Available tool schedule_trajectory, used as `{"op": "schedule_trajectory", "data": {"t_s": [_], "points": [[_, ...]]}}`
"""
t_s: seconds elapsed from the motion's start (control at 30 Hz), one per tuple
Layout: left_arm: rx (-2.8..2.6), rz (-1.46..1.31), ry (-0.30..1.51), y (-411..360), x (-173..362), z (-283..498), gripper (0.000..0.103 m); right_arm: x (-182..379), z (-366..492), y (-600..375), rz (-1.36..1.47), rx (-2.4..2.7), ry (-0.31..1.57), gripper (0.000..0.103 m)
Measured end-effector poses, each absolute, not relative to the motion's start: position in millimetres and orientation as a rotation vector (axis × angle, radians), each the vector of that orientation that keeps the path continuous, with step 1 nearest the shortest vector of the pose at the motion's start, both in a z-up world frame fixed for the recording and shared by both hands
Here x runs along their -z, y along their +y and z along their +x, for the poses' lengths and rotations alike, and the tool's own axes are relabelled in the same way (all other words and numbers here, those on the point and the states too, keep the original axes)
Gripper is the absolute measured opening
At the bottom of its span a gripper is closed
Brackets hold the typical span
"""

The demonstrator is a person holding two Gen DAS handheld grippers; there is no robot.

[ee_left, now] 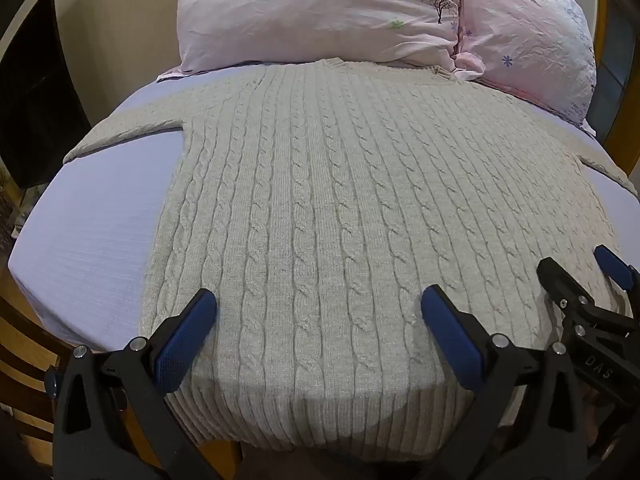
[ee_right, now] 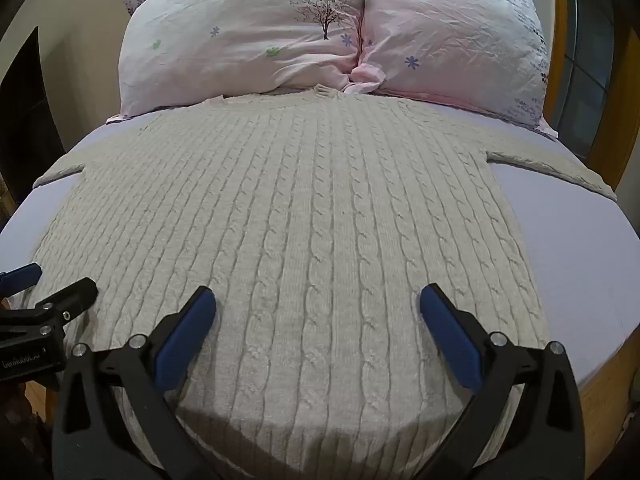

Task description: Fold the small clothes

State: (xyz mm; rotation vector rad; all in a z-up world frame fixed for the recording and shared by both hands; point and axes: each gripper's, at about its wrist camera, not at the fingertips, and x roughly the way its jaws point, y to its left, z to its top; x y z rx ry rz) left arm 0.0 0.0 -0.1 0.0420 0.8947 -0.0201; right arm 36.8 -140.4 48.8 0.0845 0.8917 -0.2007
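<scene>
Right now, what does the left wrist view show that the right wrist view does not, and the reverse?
Only the left wrist view shows the left gripper head-on, jaws open, with wooden slats at its lower left and the right gripper at its right edge. Only the right wrist view shows the right gripper head-on, also open, the wide bare sheet to the sweater's right and all of the right-hand pillow. Both share the cable-knit sweater lying flat and unfolded, sleeves spread, neck toward the pillows.
</scene>
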Motion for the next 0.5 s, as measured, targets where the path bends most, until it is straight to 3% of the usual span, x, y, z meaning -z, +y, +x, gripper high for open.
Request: {"op": "schedule_trajectory", "data": {"t_s": [0.5], "points": [[0.020, 0.043, 0.896, 0.0, 0.1, 0.1, 0.102, -50.2, 36.8, -140.9, 0.085, 0.200, 0.889, 0.101]]}}
